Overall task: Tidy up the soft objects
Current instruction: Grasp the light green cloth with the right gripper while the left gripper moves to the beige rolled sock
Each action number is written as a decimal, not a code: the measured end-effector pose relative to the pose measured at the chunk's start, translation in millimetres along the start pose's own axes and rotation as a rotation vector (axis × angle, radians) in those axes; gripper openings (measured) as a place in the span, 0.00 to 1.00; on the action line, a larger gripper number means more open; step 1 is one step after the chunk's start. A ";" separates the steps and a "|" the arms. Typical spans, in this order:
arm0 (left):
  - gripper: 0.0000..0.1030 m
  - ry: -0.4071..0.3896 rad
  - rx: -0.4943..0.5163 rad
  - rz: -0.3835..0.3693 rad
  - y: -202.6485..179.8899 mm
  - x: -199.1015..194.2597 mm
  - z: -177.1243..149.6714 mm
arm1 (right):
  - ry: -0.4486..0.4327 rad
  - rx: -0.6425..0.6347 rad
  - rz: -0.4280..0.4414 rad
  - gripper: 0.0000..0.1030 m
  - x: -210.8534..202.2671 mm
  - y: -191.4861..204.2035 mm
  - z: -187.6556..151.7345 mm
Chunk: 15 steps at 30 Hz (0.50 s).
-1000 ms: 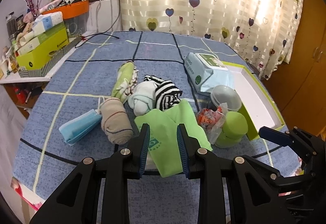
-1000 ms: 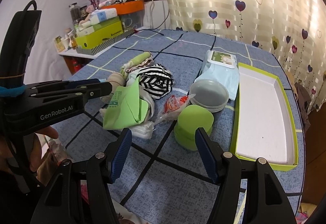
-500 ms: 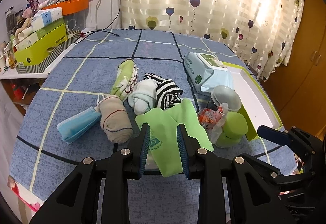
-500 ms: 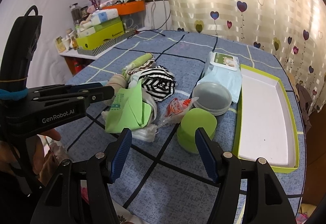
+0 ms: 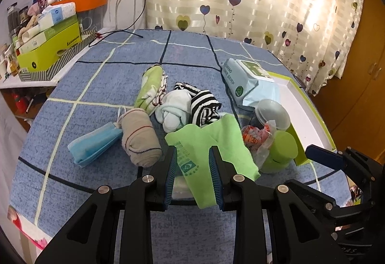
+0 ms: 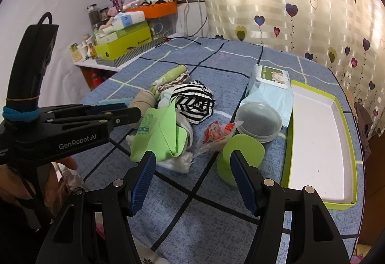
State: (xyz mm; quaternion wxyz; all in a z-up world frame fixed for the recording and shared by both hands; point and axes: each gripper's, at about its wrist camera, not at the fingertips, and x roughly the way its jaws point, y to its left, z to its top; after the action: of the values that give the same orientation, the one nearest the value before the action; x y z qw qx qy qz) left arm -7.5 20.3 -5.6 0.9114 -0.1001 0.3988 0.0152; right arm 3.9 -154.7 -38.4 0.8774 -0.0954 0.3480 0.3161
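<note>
The left tongs (image 5: 192, 167) stand narrow, with the near end of a lime-green cloth (image 5: 211, 143) between the pads; whether they pinch it I cannot tell. The right tongs (image 6: 192, 167) gape wide and empty above the blue checked table (image 6: 216, 228). Beyond the cloth lie a striped sock (image 5: 204, 110), a beige roll (image 5: 138, 136) and, far left, a blue face mask (image 5: 93, 143).

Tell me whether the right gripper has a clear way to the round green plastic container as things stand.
Probably yes. The right gripper has its jaws open and empty, and the round green plastic container sits just ahead of them. Only the red-and-white snack wrapper leans against its far left side.
</note>
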 end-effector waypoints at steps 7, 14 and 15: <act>0.28 -0.003 -0.030 -0.031 12.9 -0.7 -0.6 | 0.004 -0.002 0.016 0.63 4.4 3.2 4.1; 0.28 -0.004 -0.048 -0.015 28.3 -0.9 -0.2 | 0.004 -0.016 0.041 0.63 14.5 7.3 11.7; 0.28 -0.006 -0.053 -0.011 31.1 -1.2 -0.4 | 0.006 -0.014 0.042 0.63 16.7 7.8 12.7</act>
State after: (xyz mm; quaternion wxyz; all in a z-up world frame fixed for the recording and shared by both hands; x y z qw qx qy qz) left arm -11.9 50.7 -10.3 0.9096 -0.1264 0.3951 0.0213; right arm 15.3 -135.5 -39.8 0.8689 -0.0952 0.3502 0.3367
